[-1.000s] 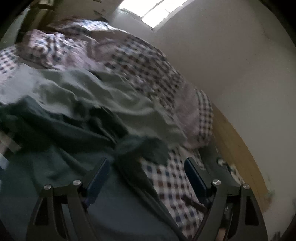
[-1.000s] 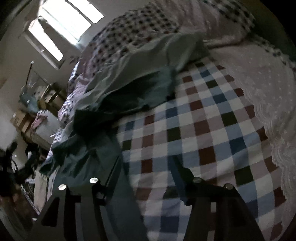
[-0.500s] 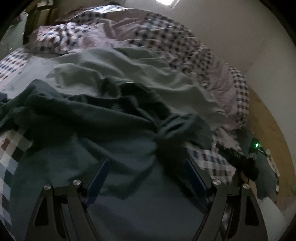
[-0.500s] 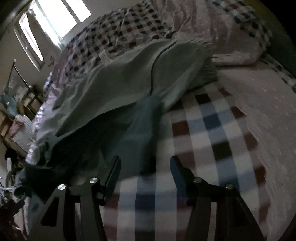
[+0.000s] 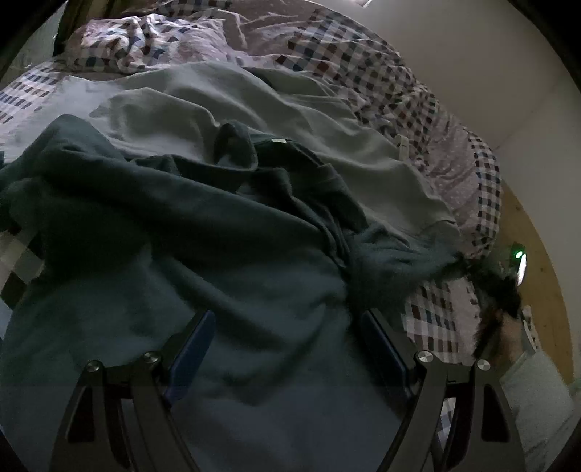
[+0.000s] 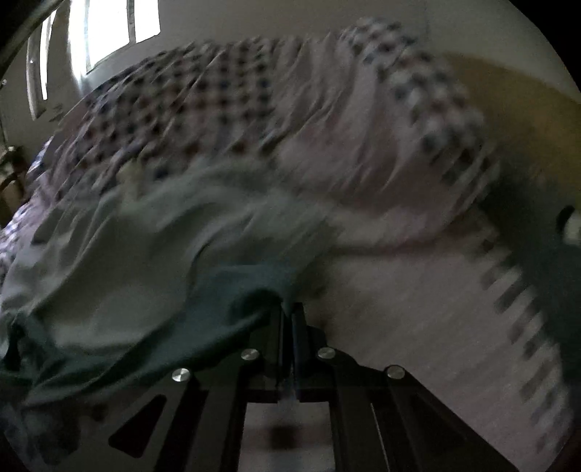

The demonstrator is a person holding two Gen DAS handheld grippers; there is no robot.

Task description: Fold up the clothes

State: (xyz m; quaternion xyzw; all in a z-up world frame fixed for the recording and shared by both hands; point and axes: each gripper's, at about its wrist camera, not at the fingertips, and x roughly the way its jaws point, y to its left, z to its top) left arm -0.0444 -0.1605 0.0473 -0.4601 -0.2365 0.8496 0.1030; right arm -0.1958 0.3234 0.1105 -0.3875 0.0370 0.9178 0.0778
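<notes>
My right gripper (image 6: 289,308) has just snapped closed, and its jaws pinch an edge of the dark shirt (image 6: 232,290) between them; the cloth trails off to the left of the fingers. That view is smeared with blur, so I cannot tell how much fabric is caught. My left gripper (image 5: 287,345) stands wide open, its blue pads (image 5: 190,348) spread over the dark shirt (image 5: 203,254) with nothing pressed between them; I cannot tell whether the tips touch the cloth.

The dark shirt lies rumpled across the near part of the bed (image 5: 435,326), a bunched corner of it stretching out toward the bed's right edge, where my right gripper (image 5: 497,287) shows as a dark shape with a green light. Beyond the shirt, and partly under it, spreads a pale grey-green garment (image 5: 254,109), creased, reaching toward the far side of the bed.

The bed carries a checked sheet in white, blue and dark red. Along its far edge a quilt (image 5: 345,58) is heaped, checked on one face and pale lilac on the other. To the right of the bed a strip of yellowish wood (image 5: 537,254) runs below a plain light wall (image 5: 490,72). In the right wrist view a bright window (image 6: 120,25) sits at the upper left, past the far end of the bed.
</notes>
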